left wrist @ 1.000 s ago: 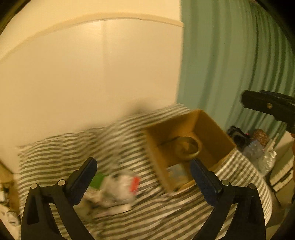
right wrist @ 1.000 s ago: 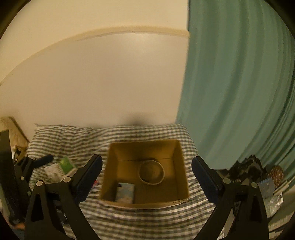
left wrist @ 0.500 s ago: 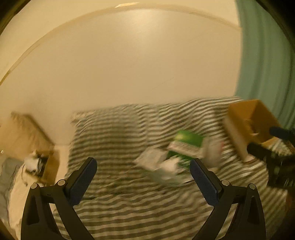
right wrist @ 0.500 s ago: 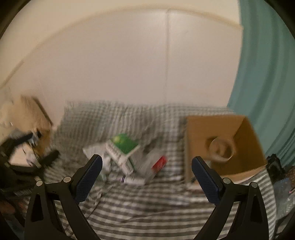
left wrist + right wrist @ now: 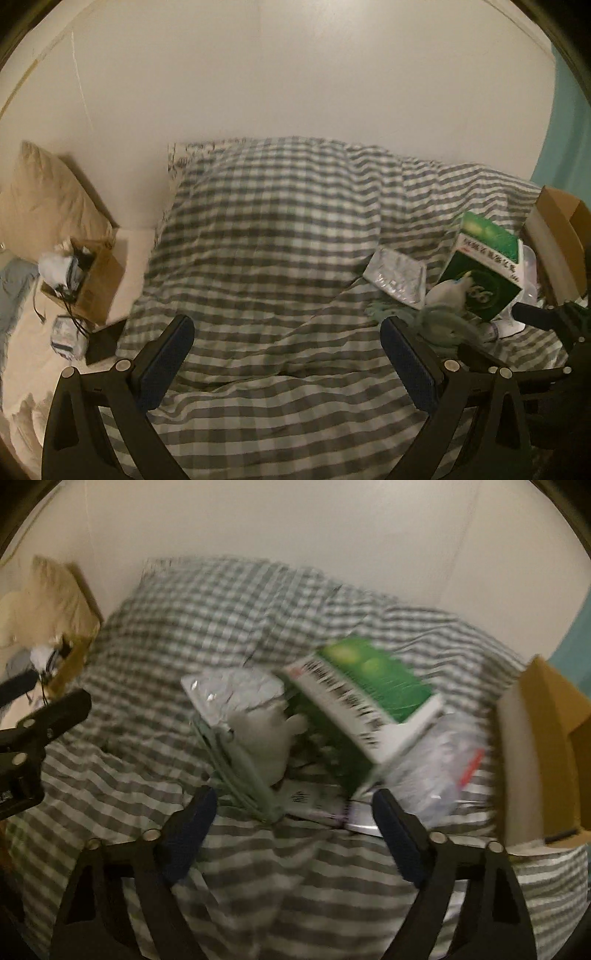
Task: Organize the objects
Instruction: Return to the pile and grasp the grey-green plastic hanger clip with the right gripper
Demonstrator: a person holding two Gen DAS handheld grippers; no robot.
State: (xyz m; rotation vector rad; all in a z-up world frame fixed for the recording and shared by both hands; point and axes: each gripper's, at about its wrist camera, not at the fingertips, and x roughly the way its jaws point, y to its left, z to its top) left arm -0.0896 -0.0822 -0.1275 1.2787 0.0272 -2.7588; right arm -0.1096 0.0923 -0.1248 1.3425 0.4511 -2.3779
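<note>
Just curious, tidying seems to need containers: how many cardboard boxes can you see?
2: one cardboard box at the bed's right edge beside the green carton, one smaller box of clutter left of the bed. Others may be hidden.

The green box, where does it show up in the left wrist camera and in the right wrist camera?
Left wrist view: green box at the right edge of the picture, tilted on the pile, beyond the open left gripper.
Right wrist view: green box just right of centre, blurred, above the open right gripper.
Shared landmark: the cardboard box to the right of it in both.
</note>
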